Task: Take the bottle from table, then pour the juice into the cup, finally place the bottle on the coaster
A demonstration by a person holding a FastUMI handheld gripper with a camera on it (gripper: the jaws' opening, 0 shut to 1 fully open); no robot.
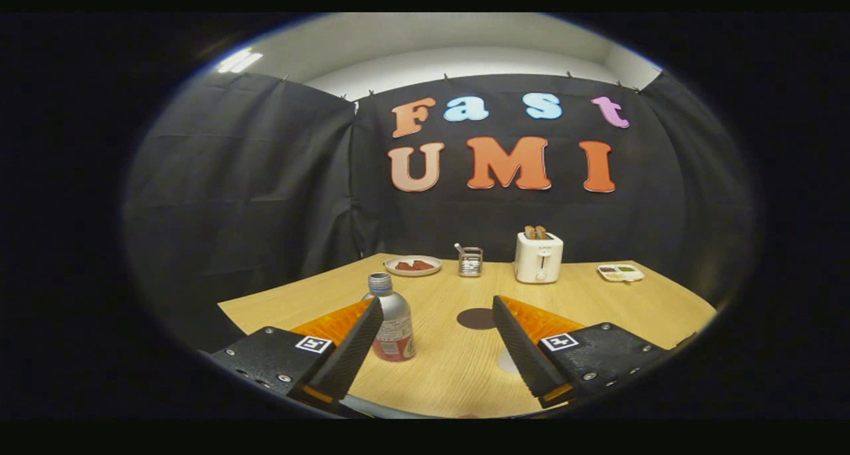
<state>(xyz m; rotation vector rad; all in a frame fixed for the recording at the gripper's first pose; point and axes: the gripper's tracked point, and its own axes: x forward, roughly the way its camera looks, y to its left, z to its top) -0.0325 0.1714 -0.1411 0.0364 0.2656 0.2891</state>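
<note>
A silver bottle [393, 322] with a red label and a grey cap stands upright on the wooden table [611, 302], just ahead of my left finger and partly hidden by it. A dark round coaster [476, 318] lies flat on the table between the fingers, a little beyond their tips. A pale rounded thing [507, 361], perhaps the cup's rim, peeks out beside the right finger; I cannot tell what it is. My gripper [435, 322] hangs above the table, open wide, with nothing between its fingers.
Along the table's far edge stand a plate [412, 265] with reddish food, a small metal holder [470, 262], a white toaster [538, 256] with toast in it, and a small divided sauce dish [620, 272]. Black cloth walls close in the table behind and at the left.
</note>
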